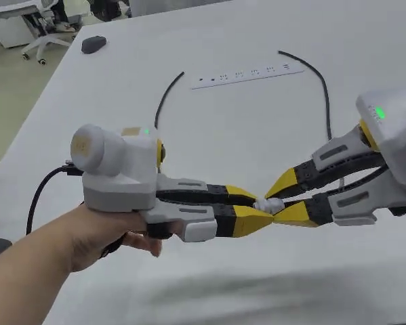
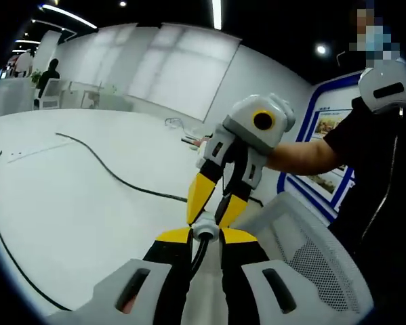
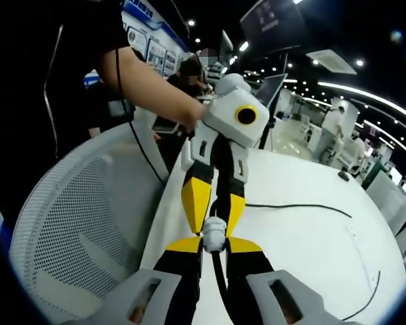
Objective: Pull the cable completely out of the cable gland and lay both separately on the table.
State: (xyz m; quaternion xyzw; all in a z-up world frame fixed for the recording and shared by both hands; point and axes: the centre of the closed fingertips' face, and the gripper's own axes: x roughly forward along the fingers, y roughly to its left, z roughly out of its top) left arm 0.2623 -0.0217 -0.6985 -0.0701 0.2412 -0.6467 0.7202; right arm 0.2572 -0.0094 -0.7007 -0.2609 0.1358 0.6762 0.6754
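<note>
Two narrow grips meet on the light, hard gland (image 1: 270,205): left gripper (image 1: 253,206) from 9 o'clock, right gripper (image 1: 287,198) from 3. Your cable (image 1: 325,91) looks limp and smooth; hold it just beside the gland.

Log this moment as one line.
left gripper: shut on cable gland | right gripper: shut on cable gland | cable gland: held above table | cable: in gland, slack trailing on table | stage: not yet separated

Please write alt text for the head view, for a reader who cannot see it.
The left gripper and the right gripper meet tip to tip above a white table, both with yellow fingers shut on a white cable gland. A hand holds the left gripper. Behind lie a black cable and a white power strip.
</note>
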